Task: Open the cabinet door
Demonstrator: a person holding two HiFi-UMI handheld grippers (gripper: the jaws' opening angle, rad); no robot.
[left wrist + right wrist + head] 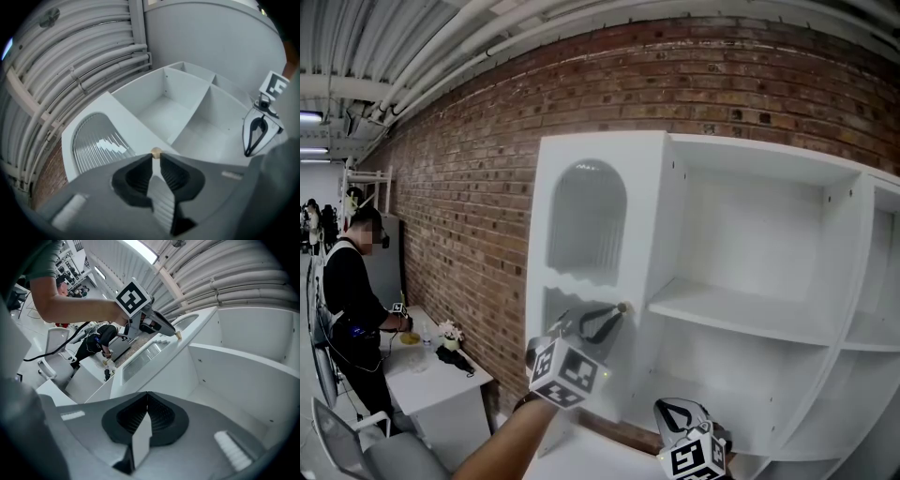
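The left gripper (156, 158) had a smooth grey body, with black ribbed pads (136, 176) set in rounded hollows. At the lower middle of the head view, its white cube (567, 372) bore black square markers. The right gripper (146, 397) was built alike, with a white ridged strip (230, 451) at lower right. A grey-green short sleeve (40, 261) showed at the upper left of the right gripper view.

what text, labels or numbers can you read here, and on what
No readable words, brands or numbers anywhere.
Black-and-white square patterns on the two marker cubes: codes, not letters.
White open-shelf cabinet and red brick wall: no print visible.
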